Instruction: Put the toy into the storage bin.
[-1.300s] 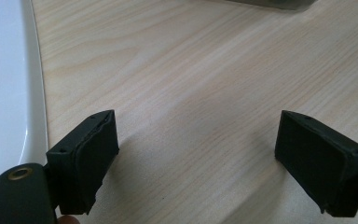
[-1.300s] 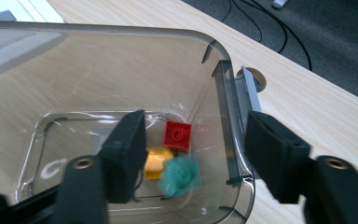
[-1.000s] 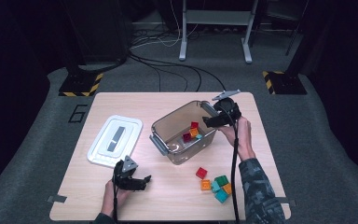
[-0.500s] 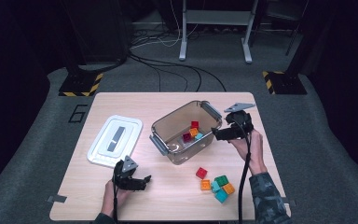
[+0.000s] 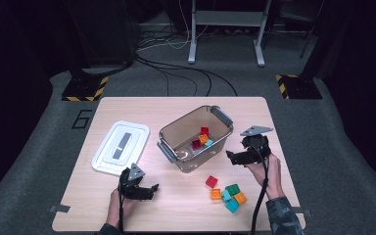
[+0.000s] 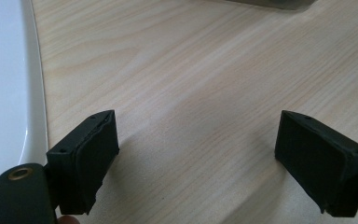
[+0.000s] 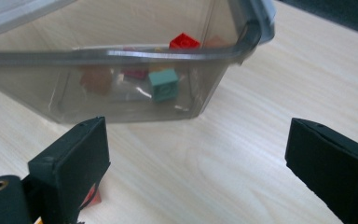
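Observation:
A clear plastic bin (image 5: 183, 128) stands mid-table with several coloured bricks inside, among them a teal brick (image 7: 164, 84) and a red brick (image 7: 184, 41). More loose bricks lie in front of it, including a red one (image 5: 211, 181) and a green one (image 5: 233, 189). My right gripper (image 5: 231, 157) hangs low just right of the bin, pointing at its wall (image 7: 121, 56). Its jaws have just been opening and nothing is between them (image 7: 200, 158). My left gripper (image 5: 152, 189) rests near the front edge, open over bare wood (image 6: 200, 158).
A white lid (image 5: 121, 147) lies flat left of the bin, and its edge (image 6: 4, 93) sits close beside the left gripper. The table (image 5: 127, 112) is light wood, with dark floor, cables and stand legs beyond its far edge.
My right gripper has come away from above the bin's far right corner, moving nearer and lower beside the bin's right wall, its jaws wider apart. The left gripper has stayed put.

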Tool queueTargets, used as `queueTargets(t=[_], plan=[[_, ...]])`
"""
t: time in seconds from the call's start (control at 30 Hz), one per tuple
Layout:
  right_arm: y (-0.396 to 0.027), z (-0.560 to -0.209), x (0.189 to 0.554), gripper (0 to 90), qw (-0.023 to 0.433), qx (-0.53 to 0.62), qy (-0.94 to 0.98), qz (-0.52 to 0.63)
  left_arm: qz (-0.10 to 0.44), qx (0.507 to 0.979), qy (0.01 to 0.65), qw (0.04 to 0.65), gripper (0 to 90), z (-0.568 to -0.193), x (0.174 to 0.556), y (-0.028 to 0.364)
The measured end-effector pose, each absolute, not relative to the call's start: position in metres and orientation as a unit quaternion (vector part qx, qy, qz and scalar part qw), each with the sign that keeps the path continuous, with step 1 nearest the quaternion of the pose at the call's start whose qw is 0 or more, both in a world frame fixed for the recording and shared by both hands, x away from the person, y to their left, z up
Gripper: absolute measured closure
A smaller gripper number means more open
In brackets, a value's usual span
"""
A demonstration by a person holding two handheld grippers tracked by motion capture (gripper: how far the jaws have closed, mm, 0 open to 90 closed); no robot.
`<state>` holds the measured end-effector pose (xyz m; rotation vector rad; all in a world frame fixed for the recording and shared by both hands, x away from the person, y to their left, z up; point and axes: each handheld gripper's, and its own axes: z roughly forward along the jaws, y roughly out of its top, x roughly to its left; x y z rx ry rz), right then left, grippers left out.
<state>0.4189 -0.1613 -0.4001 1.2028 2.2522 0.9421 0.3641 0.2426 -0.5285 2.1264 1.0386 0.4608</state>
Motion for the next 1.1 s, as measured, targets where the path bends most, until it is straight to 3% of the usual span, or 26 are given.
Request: queueTargets(t=[0.77, 1.1], plan=[[-0.131, -0.465, 0.395, 3.6, 0.136, 0.409, 0.842, 0.324, 0.178, 0.823, 0.402, 0.359, 13.0, -0.529, 0.364, 0.243], [-0.109, -0.476, 0.394, 10.1, 0.115, 0.382, 0.865, 0.303, 0.178, 0.823, 0.402, 0.359, 13.0, -0.529, 0.364, 0.243]])
